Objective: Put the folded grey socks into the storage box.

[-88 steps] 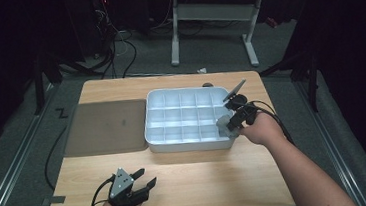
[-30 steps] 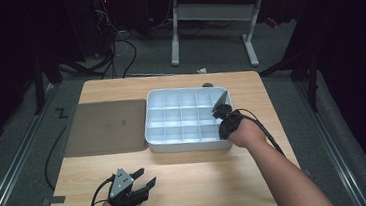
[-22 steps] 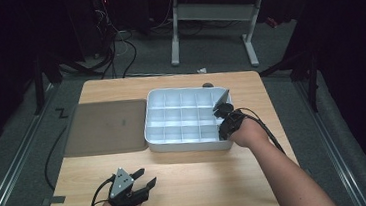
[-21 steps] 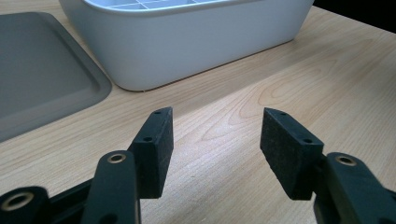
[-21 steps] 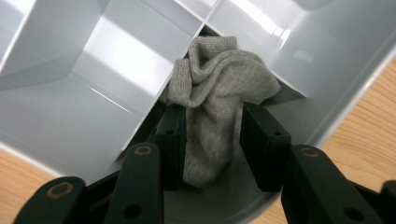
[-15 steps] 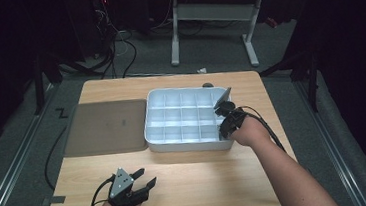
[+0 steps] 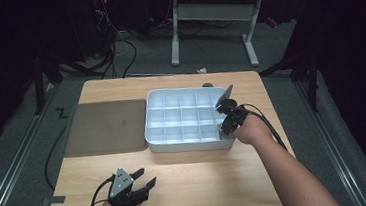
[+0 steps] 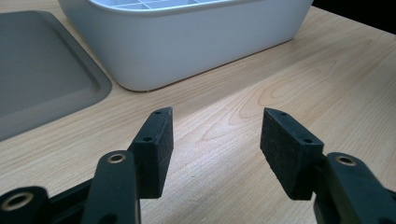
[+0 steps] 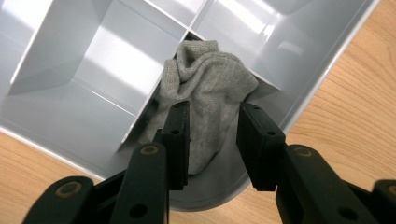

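**Sock lodged in corner cell of divided bin; right gripper straddling it**

Nearest the person, at about seven o'clock on the table (image 7: 203, 181), the left gripper (image 7: 140, 186) lay parked on the bare wood. In its own view its jaws stood spread with nothing between them, the pads (image 8: 156, 149) just clear of the tabletop. Judged idle, kept out of the working area.

Further in, the white bin (image 7: 184, 142) sat right of centre, its near wall facing the left gripper, with a grey mat (image 7: 105, 127) touching its nine o'clock side.

At the bin's four o'clock corner the right gripper (image 7: 226, 118) reached in over the rim. In the right gripper view a grey sock (image 9: 208, 100) sat bunched in the corner cell, partly draped over a divider (image 9: 135, 119). The right gripper's jaws had just been closing a little, with the sock between them; the pads (image 9: 180, 140) stood on either side of its lower end. Whether they pressed on the fabric could not be confirmed; a gap appeared on one side. The straddling stance was judged suited either to tucking the sock down fully or to letting it go.
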The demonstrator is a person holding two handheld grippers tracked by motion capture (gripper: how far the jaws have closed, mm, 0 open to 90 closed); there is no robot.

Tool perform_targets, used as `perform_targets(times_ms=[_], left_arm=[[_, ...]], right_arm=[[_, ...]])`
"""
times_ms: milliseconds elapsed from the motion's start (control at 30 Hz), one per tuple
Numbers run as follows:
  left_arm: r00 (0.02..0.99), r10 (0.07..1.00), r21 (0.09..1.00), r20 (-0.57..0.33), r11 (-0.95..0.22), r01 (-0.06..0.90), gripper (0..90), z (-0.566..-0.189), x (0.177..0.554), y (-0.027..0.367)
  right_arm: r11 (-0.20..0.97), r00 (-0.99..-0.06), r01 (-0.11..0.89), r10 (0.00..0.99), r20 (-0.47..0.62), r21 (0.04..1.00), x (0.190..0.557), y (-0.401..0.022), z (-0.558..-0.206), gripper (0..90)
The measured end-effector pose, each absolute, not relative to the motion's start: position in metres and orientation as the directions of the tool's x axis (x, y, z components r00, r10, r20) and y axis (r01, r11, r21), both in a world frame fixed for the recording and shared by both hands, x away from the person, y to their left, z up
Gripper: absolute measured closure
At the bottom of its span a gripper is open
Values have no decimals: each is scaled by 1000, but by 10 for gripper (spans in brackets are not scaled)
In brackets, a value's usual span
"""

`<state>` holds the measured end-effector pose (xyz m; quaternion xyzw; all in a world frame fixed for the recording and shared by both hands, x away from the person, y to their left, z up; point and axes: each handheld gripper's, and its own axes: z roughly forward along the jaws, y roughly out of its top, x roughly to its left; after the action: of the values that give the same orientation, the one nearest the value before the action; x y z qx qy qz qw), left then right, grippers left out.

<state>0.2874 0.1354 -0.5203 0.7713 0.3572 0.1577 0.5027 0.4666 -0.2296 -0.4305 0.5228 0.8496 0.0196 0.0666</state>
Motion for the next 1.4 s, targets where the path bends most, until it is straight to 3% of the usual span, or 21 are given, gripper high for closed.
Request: perform_targets(times_ms=[200, 333, 933, 1133, 1233, 1400], left_arm=[[694, 710, 888, -116, -239, 393, 451, -520, 287, 135], [693, 711, 888, -117, -237, 394, 451, -520, 288, 136], [694, 709, 887, -125, -233, 398, 451, -521, 288, 137], [696, 707, 885, -127, -236, 402, 452, -521, 288, 136], [697, 707, 886, -122, -239, 397, 452, -521, 287, 135], [700, 704, 887, -120, -240, 394, 452, -521, 287, 134]], right_arm=[[459, -452, 880, 889, -81, 122, 470, -226, -423, 702], [476, -465, 866, 880, -99, 156, 474, -223, -416, 900], [486, -480, 874, 868, -130, 22, 493, -212, -467, 900], [472, -464, 879, 879, -110, 65, 485, -214, -451, 860], [480, -473, 873, 877, -89, 85, 475, -217, -434, 881], [471, -470, 882, 881, -61, 14, 459, -222, -438, 889]])
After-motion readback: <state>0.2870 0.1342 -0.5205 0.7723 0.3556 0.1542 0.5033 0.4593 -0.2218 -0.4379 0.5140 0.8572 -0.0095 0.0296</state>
